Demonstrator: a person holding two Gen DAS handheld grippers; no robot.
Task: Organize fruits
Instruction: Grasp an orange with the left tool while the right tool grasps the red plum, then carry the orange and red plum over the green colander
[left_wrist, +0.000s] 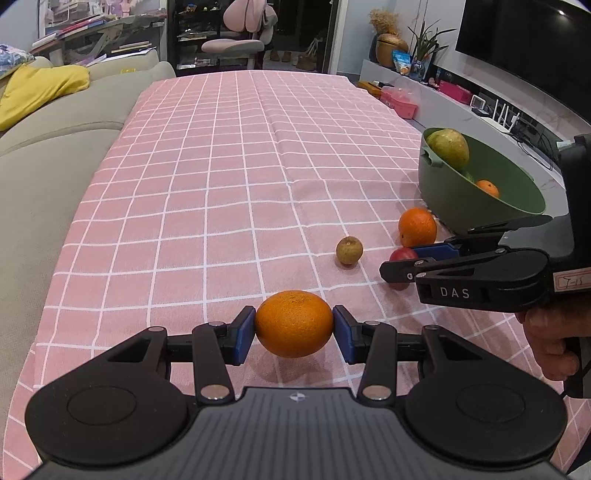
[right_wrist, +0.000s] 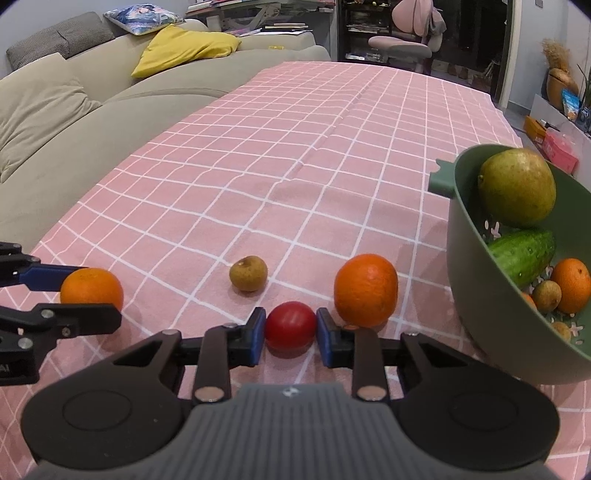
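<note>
My left gripper (left_wrist: 294, 334) is shut on an orange (left_wrist: 294, 328), held just above the pink checked tablecloth; it also shows in the right wrist view (right_wrist: 91, 290). My right gripper (right_wrist: 290, 334) has its blue pads against both sides of a red tomato (right_wrist: 290, 325) that rests on the cloth. A second orange (right_wrist: 365, 290) and a small brown fruit (right_wrist: 248, 273) lie just beyond it. A green bowl (right_wrist: 480, 332) at the right holds a large green-yellow fruit (right_wrist: 517, 188), a cucumber (right_wrist: 524, 254), an orange (right_wrist: 572, 284) and small brown fruits.
The tablecloth (left_wrist: 240, 166) covers a long table stretching away. A beige sofa (right_wrist: 74, 129) with a yellow cushion (right_wrist: 184, 48) runs along the left. A TV shelf with boxes (left_wrist: 399, 103) stands at the right, and a pink chair (left_wrist: 240, 40) beyond the far end.
</note>
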